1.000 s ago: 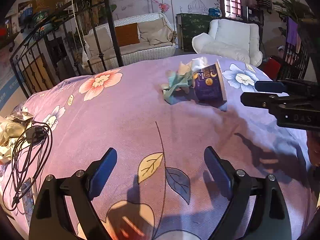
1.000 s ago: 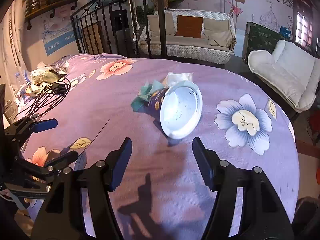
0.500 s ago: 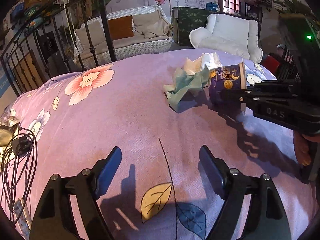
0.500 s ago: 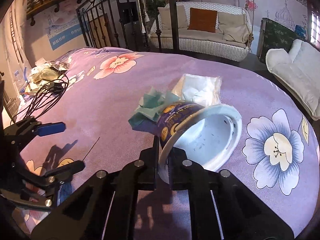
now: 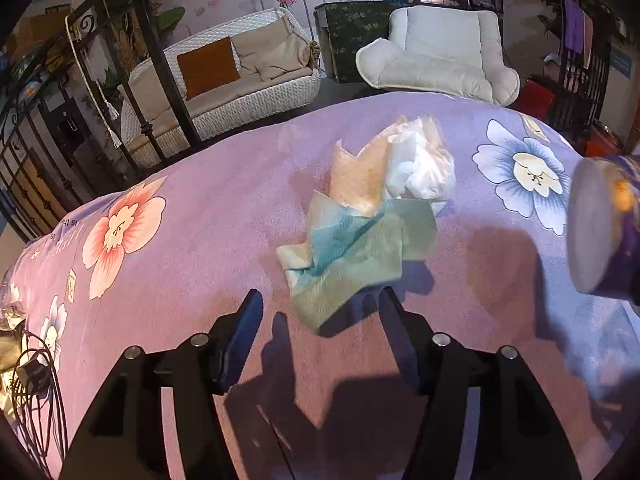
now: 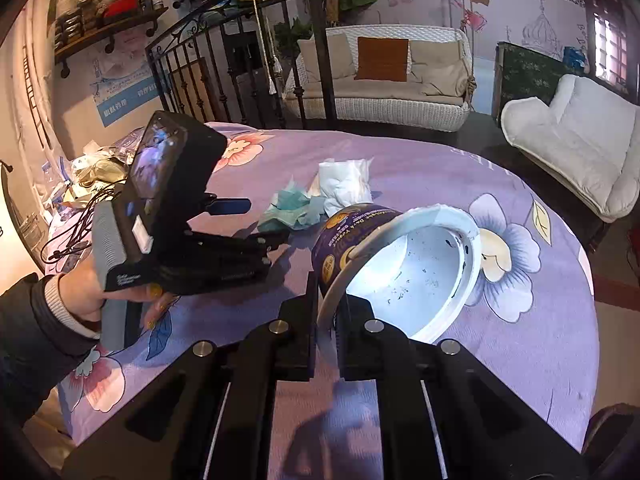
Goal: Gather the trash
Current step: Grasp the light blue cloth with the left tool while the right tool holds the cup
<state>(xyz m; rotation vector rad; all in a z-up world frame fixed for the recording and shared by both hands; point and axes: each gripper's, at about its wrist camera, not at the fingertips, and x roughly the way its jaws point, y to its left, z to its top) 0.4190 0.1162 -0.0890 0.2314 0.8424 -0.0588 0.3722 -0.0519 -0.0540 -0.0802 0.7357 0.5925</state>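
Observation:
A pile of crumpled tissues, green [image 5: 352,252] and white [image 5: 416,164], lies on the purple flowered tablecloth [image 5: 200,240]. My left gripper [image 5: 320,312] is open, its fingers either side of the near edge of the green tissue. It also shows in the right wrist view [image 6: 256,220]. My right gripper [image 6: 328,304] is shut on the rim of a purple paper cup [image 6: 392,260] with a white inside, held lifted above the cloth. The cup's base shows at the right edge of the left wrist view [image 5: 600,232]. The tissues show behind it [image 6: 320,196].
Black cables [image 5: 36,384] and crumpled wrappers lie at the table's left edge. A wicker sofa [image 5: 224,80], a white armchair [image 5: 436,56] and a black iron railing [image 5: 60,120] stand beyond the table.
My right gripper closed on the cup's rim and lifted it off the cloth to the right. My left gripper moved forward up to the tissue pile.

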